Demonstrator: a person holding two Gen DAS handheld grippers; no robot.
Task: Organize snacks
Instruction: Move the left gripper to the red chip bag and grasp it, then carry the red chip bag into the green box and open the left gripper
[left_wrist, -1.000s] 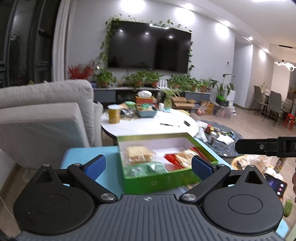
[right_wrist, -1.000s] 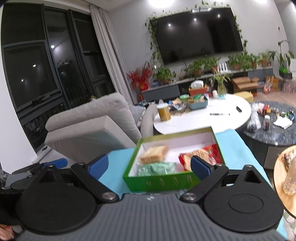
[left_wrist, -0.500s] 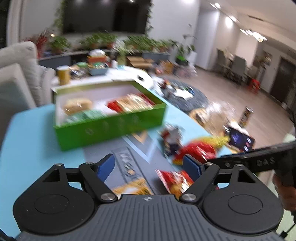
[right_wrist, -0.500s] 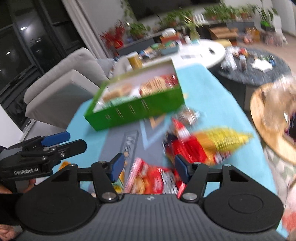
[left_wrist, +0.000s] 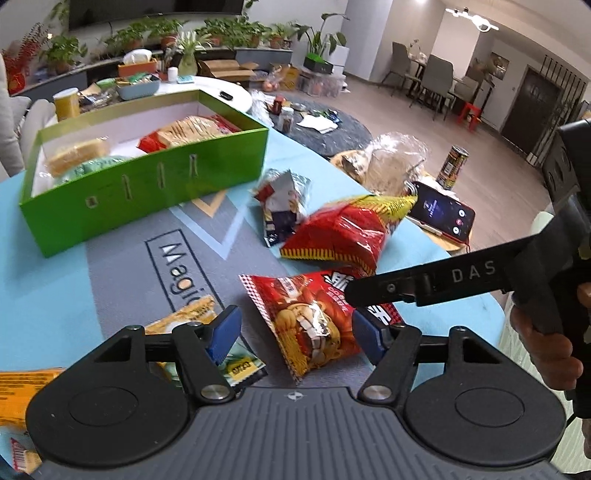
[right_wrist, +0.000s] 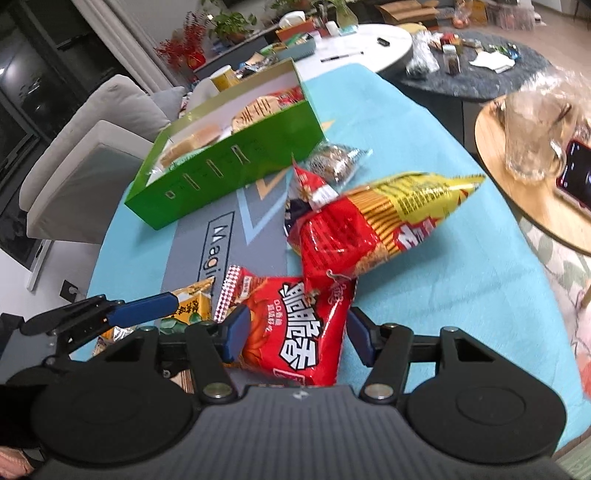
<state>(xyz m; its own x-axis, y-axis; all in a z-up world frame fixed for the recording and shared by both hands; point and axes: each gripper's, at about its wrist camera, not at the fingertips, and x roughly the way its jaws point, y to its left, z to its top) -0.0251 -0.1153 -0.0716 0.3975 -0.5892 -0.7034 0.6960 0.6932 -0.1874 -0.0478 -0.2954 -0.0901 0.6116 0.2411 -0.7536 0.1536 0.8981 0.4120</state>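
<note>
Now both tongs low over same red noodle-snack packet (right_wrist: 295, 328), lying flat on worktop (right_wrist: 424, 184) mat. Left tongs (left_wrist: 295, 332) partly spread, jaws just been closing, packet between blue pads, pads not pressing. Right tongs (right_wrist: 291, 334) partly spread, jaws closing a little, packet between them; contact at its edges cannot tell. Beyond: big red-yellow snack bag (right_wrist: 373, 229), small foil packets (left_wrist: 280, 206), then green box (left_wrist: 147, 173) with snacks inside. Yellow packet (right_wrist: 192, 299) at left.
</note>
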